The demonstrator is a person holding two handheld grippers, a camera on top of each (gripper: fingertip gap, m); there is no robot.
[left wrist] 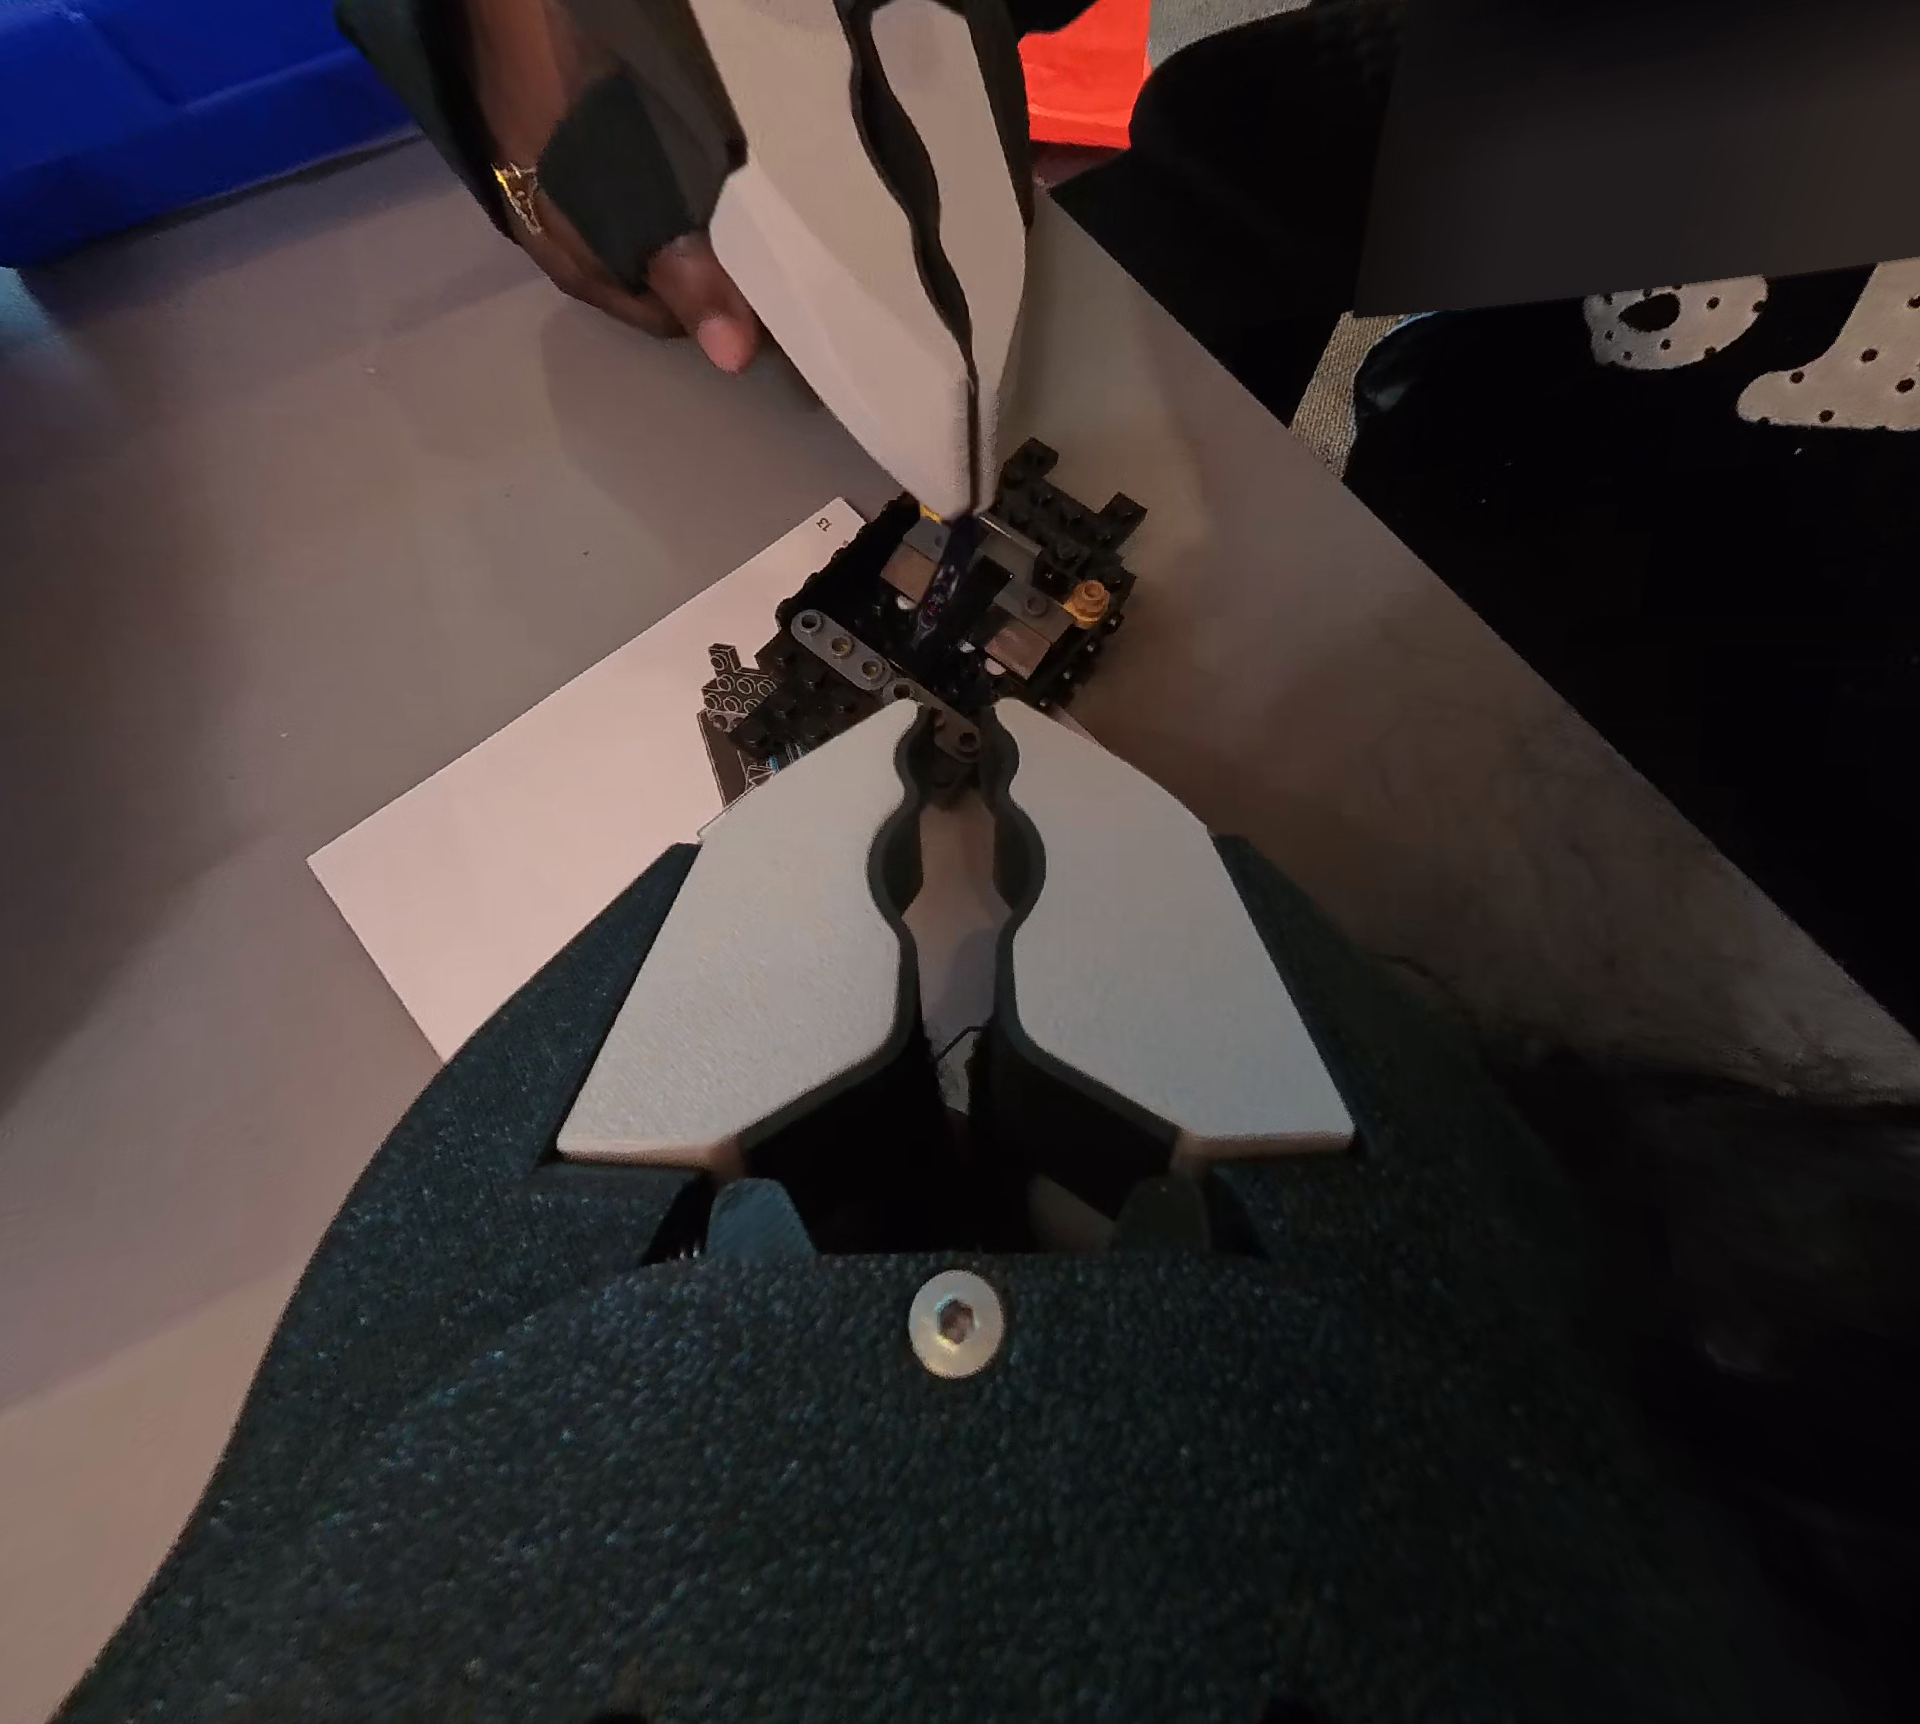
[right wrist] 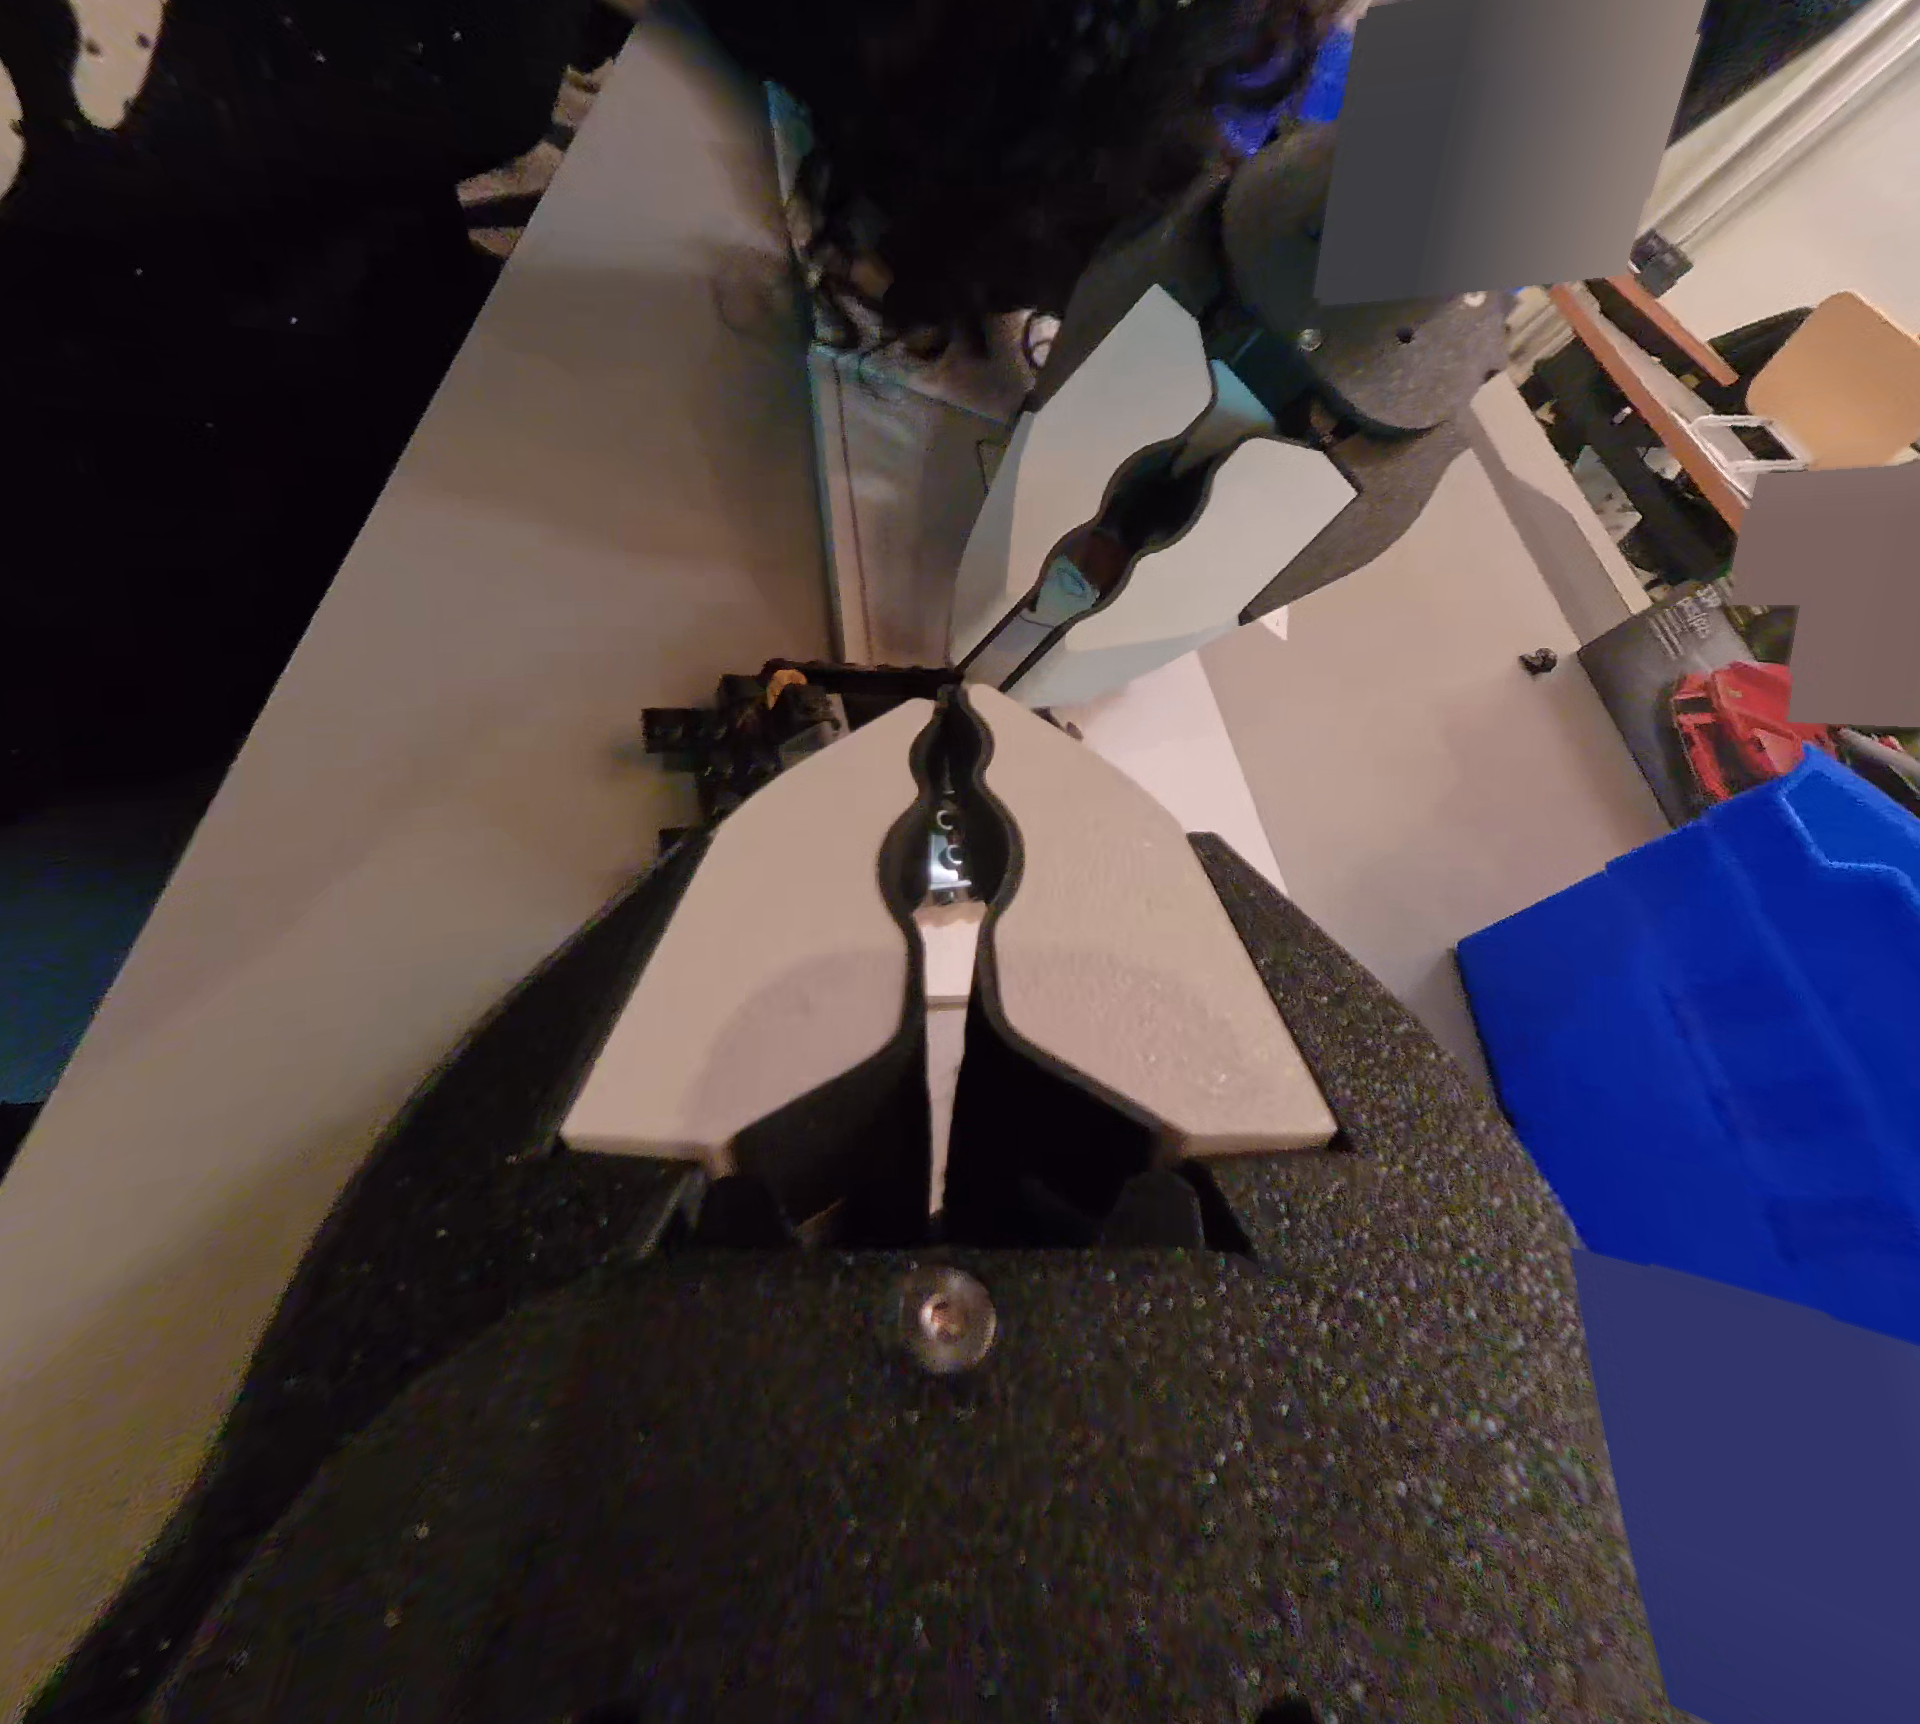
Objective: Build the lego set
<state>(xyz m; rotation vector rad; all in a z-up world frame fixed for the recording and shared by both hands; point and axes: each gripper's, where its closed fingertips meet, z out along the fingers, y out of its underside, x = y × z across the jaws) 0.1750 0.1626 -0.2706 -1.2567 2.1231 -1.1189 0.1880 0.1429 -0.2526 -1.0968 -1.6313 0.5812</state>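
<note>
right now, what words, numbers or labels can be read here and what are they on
white instruction sheet: a small printed number at its far corner, which i won't quote
dark box with a red vehicle picture: white lettering, too blurred to read

Opposed close wrist views (shared lego model [left wrist: 966,604])

Grey table [left wrist: 312,531] carries instruction sheet [left wrist: 540,801], lego model [left wrist: 966,614], blue bin [left wrist: 177,74].

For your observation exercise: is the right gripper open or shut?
Shut. The right gripper pinches a thin dark strip over the lego model.
</note>
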